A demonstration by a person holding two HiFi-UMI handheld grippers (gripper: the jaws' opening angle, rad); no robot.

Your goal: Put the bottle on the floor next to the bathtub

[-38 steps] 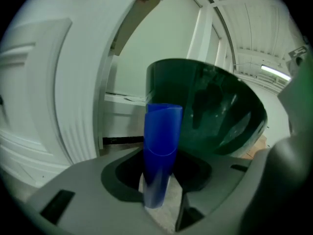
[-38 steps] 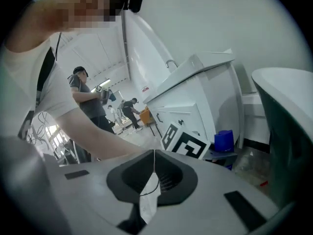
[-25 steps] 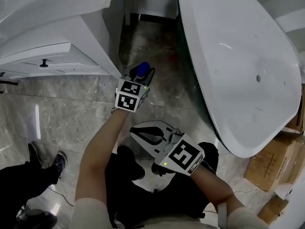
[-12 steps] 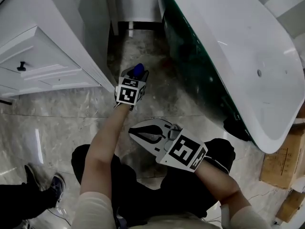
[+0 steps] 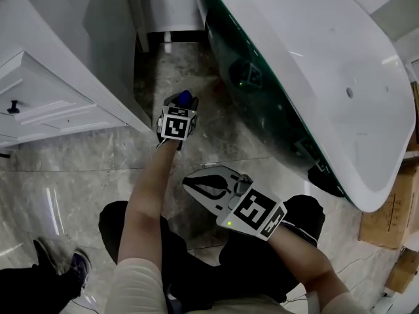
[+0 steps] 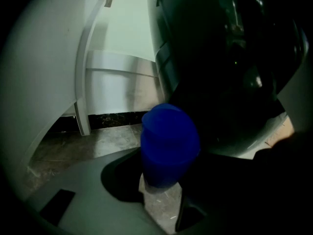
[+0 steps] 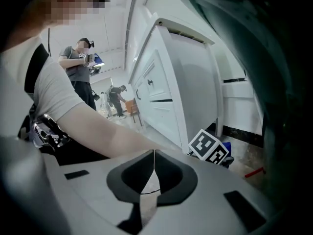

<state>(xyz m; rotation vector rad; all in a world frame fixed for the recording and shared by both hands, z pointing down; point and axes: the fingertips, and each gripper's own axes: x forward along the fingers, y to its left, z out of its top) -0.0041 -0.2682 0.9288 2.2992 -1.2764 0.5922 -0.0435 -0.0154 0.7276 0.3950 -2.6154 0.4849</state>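
My left gripper is shut on a clear bottle with a blue cap, low over the marble floor between a white cabinet and the bathtub. In the left gripper view the blue cap stands between the jaws, with the tub's dark underside just beyond on the right. My right gripper hangs nearer my body, its jaws closed together with nothing in them; in the right gripper view the tips meet and the left gripper's marker cube shows ahead.
A white cabinet stands at the left, a white panel at the far end of the gap. Cardboard boxes lie right of the tub. My dark-trousered legs are below; another person's shoe is at lower left. People stand far off.
Both grippers have sunk toward the floor. The left one with the bottle has gone deeper into the gap beside the tub, whose dark underside now shows more.
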